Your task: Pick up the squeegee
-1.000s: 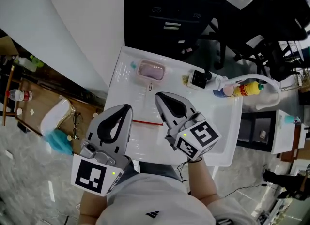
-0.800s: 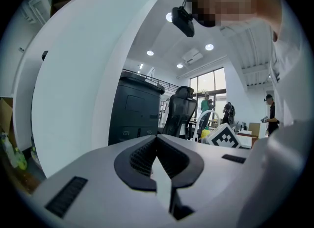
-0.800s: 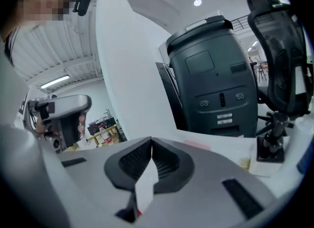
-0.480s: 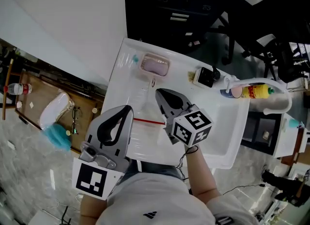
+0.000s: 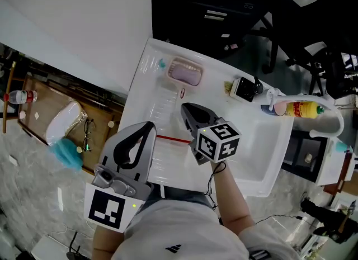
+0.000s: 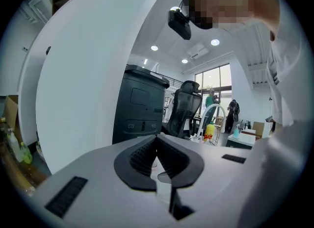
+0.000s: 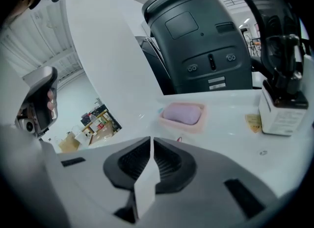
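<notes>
The squeegee lies on the white counter. Its red blade runs crosswise between my two grippers, and its pale handle reaches toward the soap dish. My right gripper hovers over the handle and points at the dish. Its jaws are opening by a thin slit with nothing between them. In the right gripper view a small red tip of the squeegee peeks out beyond the jaws. My left gripper is held left of the blade, shut and empty, with its pads meeting at the tip.
A pink soap dish stands at the counter's back, beside a small blue item. A black-and-white box sits right of it. A yellow bottle stands by the white faucet. The sink basin lies to the right.
My right gripper has sunk toward the counter and rolled, so its marker cube now faces up differently. The left gripper has hardly shifted. The squeegee has not moved.
</notes>
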Demonstrator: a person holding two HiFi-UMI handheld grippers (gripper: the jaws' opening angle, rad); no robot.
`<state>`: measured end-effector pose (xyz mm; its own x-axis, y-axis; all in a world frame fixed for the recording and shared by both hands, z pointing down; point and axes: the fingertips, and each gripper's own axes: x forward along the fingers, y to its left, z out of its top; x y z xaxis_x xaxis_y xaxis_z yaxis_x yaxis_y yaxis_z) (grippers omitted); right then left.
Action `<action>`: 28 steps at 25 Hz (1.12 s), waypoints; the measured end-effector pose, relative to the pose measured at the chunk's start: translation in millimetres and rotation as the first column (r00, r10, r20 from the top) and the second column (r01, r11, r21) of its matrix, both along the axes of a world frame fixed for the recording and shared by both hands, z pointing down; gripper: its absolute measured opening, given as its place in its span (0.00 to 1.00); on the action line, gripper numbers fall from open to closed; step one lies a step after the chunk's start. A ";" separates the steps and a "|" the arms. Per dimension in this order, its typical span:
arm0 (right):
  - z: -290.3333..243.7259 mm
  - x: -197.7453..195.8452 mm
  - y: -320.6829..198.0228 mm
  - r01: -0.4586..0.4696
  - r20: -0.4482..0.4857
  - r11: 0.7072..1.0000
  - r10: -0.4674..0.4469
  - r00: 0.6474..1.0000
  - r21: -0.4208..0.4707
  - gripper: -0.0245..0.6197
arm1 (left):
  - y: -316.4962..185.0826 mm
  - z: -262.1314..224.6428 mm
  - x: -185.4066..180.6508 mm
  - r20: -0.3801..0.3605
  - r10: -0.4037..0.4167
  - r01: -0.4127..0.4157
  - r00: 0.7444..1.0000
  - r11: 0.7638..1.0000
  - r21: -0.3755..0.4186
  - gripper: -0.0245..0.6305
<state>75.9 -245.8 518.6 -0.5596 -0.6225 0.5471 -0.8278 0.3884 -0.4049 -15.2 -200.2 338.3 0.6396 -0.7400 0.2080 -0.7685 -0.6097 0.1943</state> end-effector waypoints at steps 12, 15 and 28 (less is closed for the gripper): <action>50.5 0.1 0.5 -0.054 -0.084 0.984 0.040 0.996 -0.169 0.23 | -4.3 0.5 -6.4 0.004 -0.012 0.012 1.000 1.000 0.000 0.05; 58.3 -0.8 0.1 -0.056 -0.103 0.980 0.037 0.994 -0.192 0.25 | -5.2 1.4 -8.6 0.006 -0.016 0.016 1.000 1.000 -0.001 0.05; 86.5 -7.7 2.9 -0.062 -0.197 0.962 0.008 0.980 -0.267 0.27 | -8.9 4.8 -22.3 0.011 -0.045 0.045 0.999 0.999 -0.007 0.05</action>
<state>68.2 -242.8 605.1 -0.4079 -0.4536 0.7924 -0.9113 0.2558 -0.3227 -37.4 -209.2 343.2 0.6032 -0.7667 0.2197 -0.7974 -0.5728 0.1901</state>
